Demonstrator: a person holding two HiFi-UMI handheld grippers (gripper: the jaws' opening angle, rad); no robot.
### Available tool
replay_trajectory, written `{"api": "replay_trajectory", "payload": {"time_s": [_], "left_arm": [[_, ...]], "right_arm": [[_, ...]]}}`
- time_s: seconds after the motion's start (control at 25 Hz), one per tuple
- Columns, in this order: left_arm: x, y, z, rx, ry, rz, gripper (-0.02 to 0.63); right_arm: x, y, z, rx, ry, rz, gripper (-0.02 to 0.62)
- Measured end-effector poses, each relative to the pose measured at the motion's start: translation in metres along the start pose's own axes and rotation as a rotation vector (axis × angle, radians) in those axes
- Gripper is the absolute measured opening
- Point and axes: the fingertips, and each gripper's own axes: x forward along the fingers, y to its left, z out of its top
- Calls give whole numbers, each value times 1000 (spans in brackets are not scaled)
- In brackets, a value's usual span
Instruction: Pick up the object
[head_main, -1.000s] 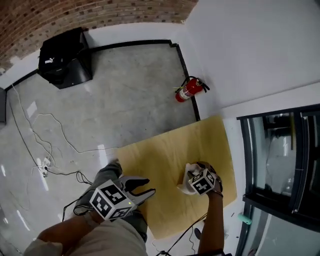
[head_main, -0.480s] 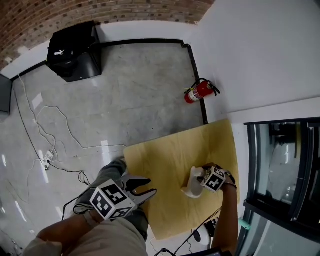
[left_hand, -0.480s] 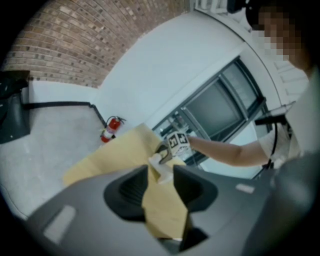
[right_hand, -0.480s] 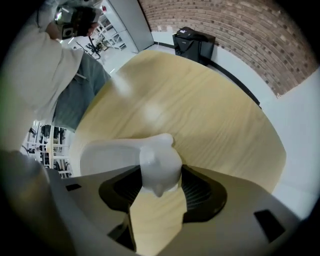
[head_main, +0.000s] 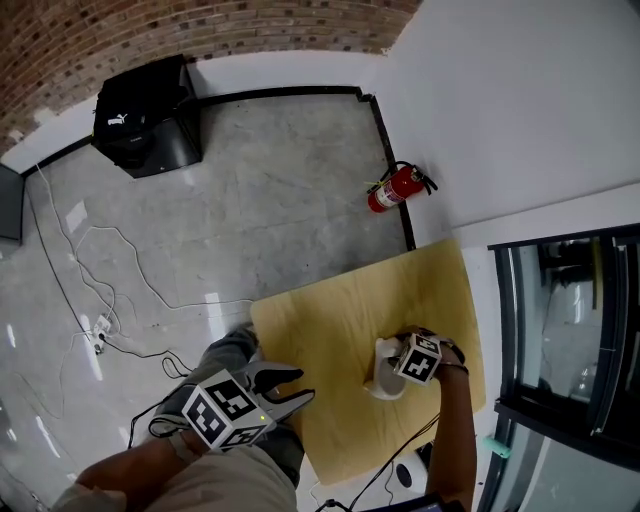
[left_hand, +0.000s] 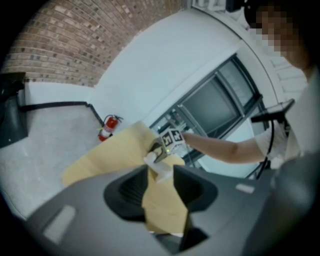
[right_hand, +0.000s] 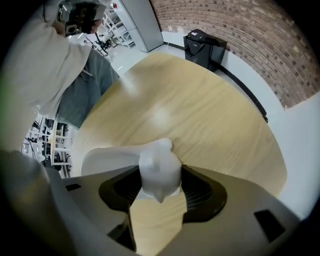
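Head view: the right gripper (head_main: 400, 366) points steeply down at the white object (head_main: 383, 374) on the counter's (head_main: 330, 320) near right part. The left gripper (head_main: 288, 386) hangs off its near left corner.

Left gripper view: jaws apart, empty.

Right gripper view: jaws clamp the object's upper body. Best to lift straight up from the counter with a firm squeeze.
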Motion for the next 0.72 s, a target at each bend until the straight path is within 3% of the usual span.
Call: {"api": "replay_trajectory", "payload": {"time_s": [0.16,0.28,0.4,0.56,0.72], "left_arm": [[-8,4,-4,-5,9,3,146],[-15,-1,-3,4,5,-8,146],[-19,-4,0,44,17,-29,146],[-20,-10,5,97,48,-66,171],[-14,-27,11,160,88,-157,195]], "right_arm": [[1,2,8,18,44,14,224],[2,9,22,168,-44,10,233],[2,17,30,538,-301,-24,232],[-18,42,24,1051,-764,-20,232],[-68,71,14,1432,-1241,-69,232]]}}
